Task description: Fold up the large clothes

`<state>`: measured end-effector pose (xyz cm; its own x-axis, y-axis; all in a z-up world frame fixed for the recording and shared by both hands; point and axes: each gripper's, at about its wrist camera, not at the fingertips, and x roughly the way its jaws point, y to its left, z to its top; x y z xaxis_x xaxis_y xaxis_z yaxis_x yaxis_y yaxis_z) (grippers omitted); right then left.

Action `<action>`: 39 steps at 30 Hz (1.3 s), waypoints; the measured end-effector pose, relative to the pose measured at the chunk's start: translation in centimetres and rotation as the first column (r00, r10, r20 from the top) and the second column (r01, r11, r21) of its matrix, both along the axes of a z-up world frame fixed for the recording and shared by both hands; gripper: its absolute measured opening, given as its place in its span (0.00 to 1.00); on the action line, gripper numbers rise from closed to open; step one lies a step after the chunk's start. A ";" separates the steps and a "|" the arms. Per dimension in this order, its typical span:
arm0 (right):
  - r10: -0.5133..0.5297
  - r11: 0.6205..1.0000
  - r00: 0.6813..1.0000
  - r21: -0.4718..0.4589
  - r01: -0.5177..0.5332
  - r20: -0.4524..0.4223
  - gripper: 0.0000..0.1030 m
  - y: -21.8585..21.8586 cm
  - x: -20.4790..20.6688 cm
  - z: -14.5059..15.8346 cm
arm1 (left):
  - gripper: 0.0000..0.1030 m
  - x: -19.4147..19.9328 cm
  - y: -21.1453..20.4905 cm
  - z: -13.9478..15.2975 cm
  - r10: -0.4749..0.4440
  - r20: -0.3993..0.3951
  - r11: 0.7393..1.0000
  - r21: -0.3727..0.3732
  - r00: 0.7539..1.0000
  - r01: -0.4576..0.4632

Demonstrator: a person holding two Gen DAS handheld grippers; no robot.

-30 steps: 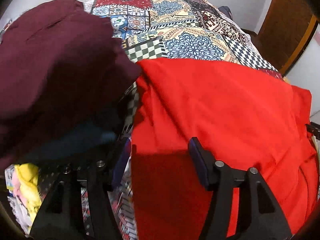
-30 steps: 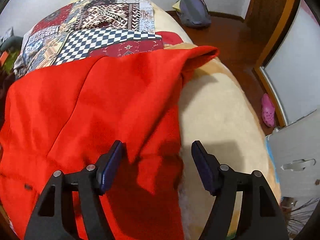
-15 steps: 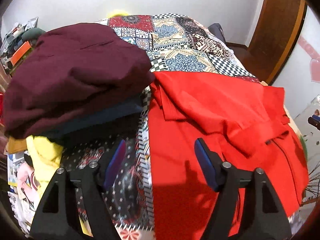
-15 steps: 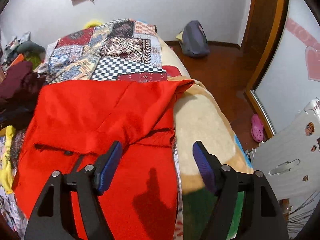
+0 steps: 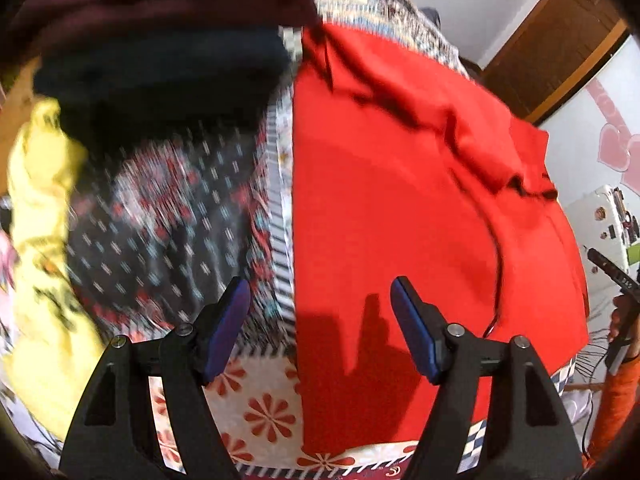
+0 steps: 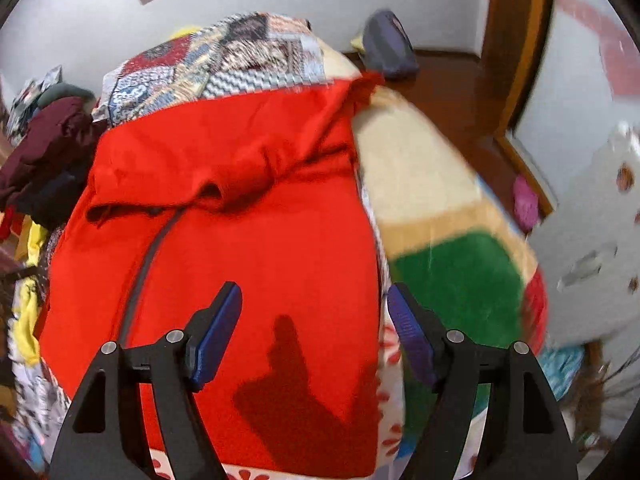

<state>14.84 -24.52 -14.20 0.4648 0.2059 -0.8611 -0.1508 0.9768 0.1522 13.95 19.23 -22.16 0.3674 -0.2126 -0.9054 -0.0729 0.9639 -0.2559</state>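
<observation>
Red garment [image 6: 256,216] is spread flat on the patchwork bedspread [image 6: 240,52], with its far part doubled back toward the near side in a rumpled fold. Its left edge is seen running straight alongside a striped band of the bedspread in the left wrist view [image 5: 400,184], and its right edge is laid just beside the cream and green blanket [image 6: 440,240]. The near hem is stopped short of the bed's edge, where a strip of flower-printed cloth [image 5: 256,408] is left showing. A dark zipper line is traced down the front.

To the left, room is bounded by a stack of maroon and dark clothes [image 5: 160,20] and a yellow garment [image 5: 44,240]; to the right, bare wooden floor [image 6: 452,80] is seen past the blanket.

The left gripper [image 5: 320,328] is held wide apart above the garment's left edge, gripping nothing. The right gripper [image 6: 316,332] is likewise spread wide over the right edge, with nothing between its pads.
</observation>
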 end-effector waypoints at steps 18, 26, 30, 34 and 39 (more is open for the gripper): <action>-0.059 0.979 0.992 0.187 0.079 -0.111 0.11 -2.3 -1.3 -3.8 | 0.13 -2.6 -2.4 -3.1 -0.047 0.000 0.972 -0.231 0.999 0.045; -0.002 0.985 1.000 0.171 0.006 -0.021 0.10 -0.6 -0.8 -1.2 | 0.03 -1.7 -3.4 3.8 -0.060 0.173 0.978 -0.187 0.983 0.092; 0.035 0.984 0.995 0.173 -0.050 0.089 0.09 -0.1 1.5 2.7 | 0.03 1.3 -3.7 8.0 -0.057 0.252 0.979 -0.175 0.966 0.103; 0.035 0.983 0.985 0.170 -0.064 0.170 0.09 0.4 5.1 5.4 | 0.03 5.5 -3.6 11.7 -0.060 0.331 0.986 -0.128 0.942 0.108; 0.016 0.985 0.978 0.166 -0.051 0.206 0.09 1.4 10.9 6.7 | 0.03 11.7 -4.5 13.5 -0.055 0.375 0.995 -0.056 0.926 0.082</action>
<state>25.74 -23.16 -7.55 0.6164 0.3591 -0.7008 -0.2278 0.9332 0.2778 25.69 14.76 -8.61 0.6574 -0.3060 -0.6886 0.1058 0.9423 -0.3177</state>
